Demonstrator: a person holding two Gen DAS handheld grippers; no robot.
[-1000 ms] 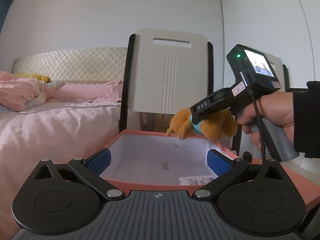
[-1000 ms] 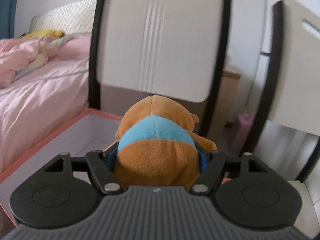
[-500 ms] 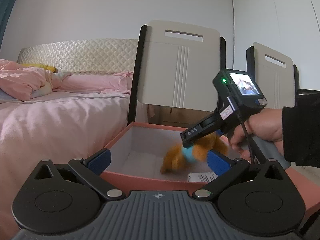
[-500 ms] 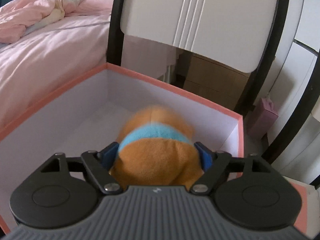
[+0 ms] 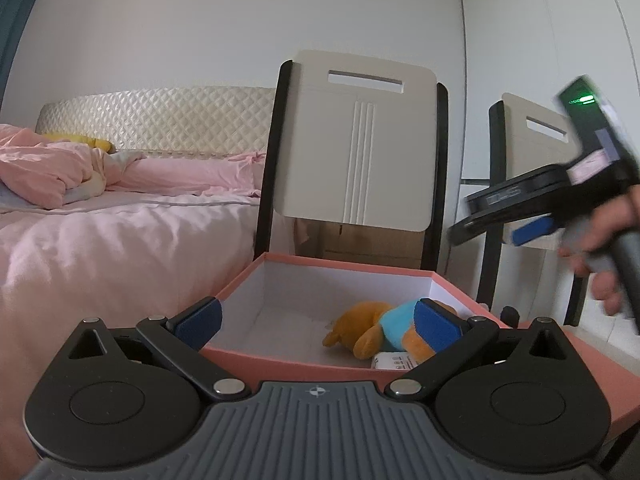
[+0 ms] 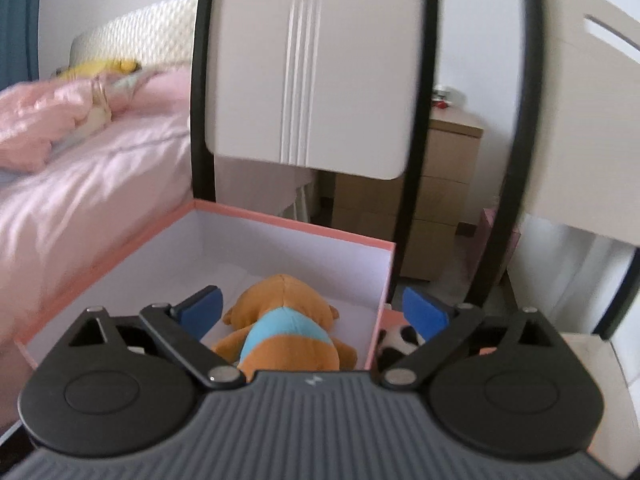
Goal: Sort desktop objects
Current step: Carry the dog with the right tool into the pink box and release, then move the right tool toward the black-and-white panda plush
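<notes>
An orange plush bear with a blue shirt (image 5: 380, 330) lies on the floor of the pink box (image 5: 344, 268), near its right wall; it also shows in the right wrist view (image 6: 280, 320). A small white card (image 5: 394, 360) lies beside it. My right gripper (image 6: 314, 312) is open and empty, above and behind the bear; in the left wrist view it is blurred at the right (image 5: 516, 228). My left gripper (image 5: 316, 320) is open and empty at the box's near edge.
Two white chairs with black frames (image 5: 356, 152) stand behind the box. A pink bed (image 5: 100, 220) is at the left. A wooden drawer unit (image 6: 436, 192) stands behind the chairs. A black-and-white plush (image 6: 396, 340) lies just right of the box (image 6: 280, 220).
My right gripper carried the bear down into the box, opened and let it go, then drew back up and to the right. The bear now lies in the box.
</notes>
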